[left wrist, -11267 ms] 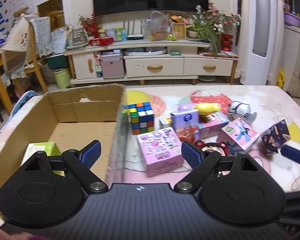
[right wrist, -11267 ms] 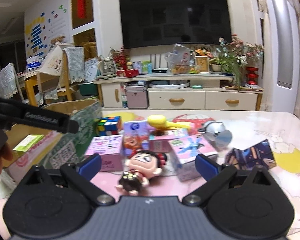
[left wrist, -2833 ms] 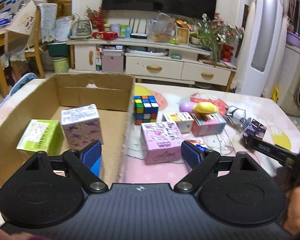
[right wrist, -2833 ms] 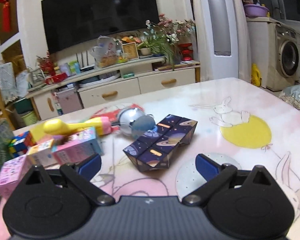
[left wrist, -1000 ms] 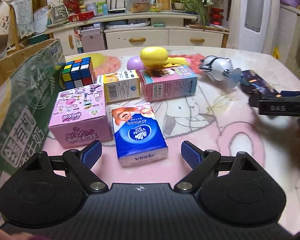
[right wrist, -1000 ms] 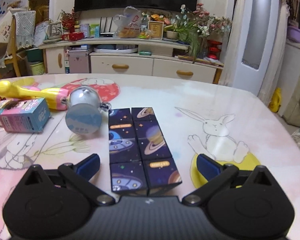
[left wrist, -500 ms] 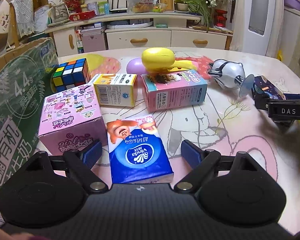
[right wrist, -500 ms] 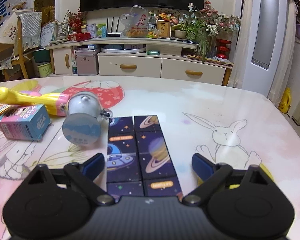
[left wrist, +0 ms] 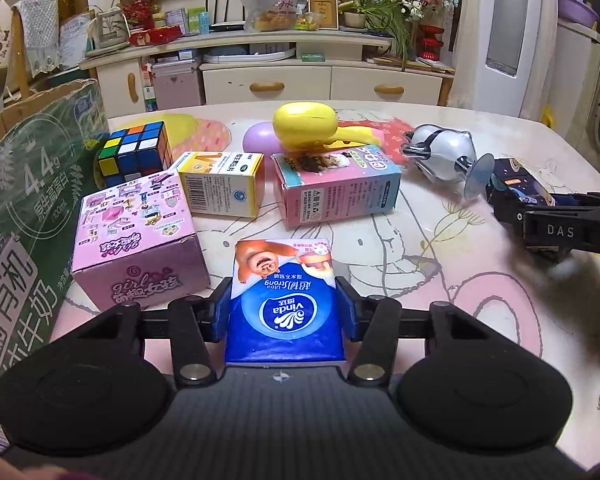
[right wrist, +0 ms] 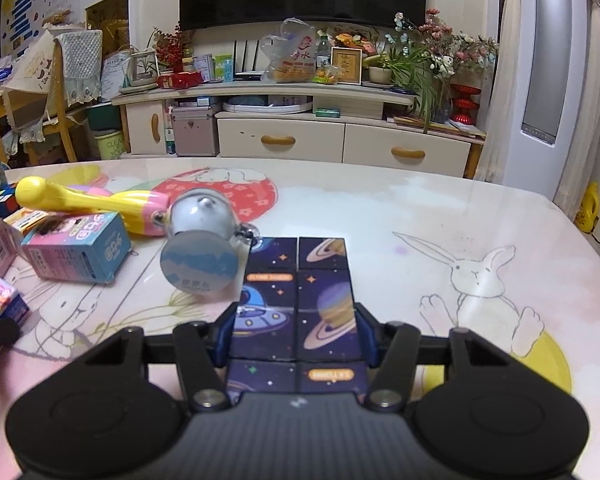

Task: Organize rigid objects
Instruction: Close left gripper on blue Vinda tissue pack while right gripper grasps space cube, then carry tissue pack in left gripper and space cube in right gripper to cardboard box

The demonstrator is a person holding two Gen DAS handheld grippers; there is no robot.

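Note:
A blue Vinda tissue pack (left wrist: 284,276) lies on the table, and my left gripper (left wrist: 284,306) is shut on it, one blue pad pressed on each long side. In the right wrist view a flat dark block with planets printed on it (right wrist: 300,280) lies on the table. My right gripper (right wrist: 296,332) straddles its near half with the jaws closing and both pads touching its sides. In the left wrist view that right gripper (left wrist: 560,232) shows at the right edge over the same block (left wrist: 516,184).
A green-printed cardboard box (left wrist: 20,220) stands at the left. On the table (right wrist: 420,220) lie a pink box (left wrist: 136,240), a Rubik's cube (left wrist: 134,152), a yellow-white box (left wrist: 224,188), a pink-blue box (left wrist: 336,184), a yellow toy (left wrist: 304,124) and a silver round toy (right wrist: 200,220).
Both grippers stood wide open a second ago. The left jaws have come together on the tissue pack, and the right jaws have narrowed onto the planet block.

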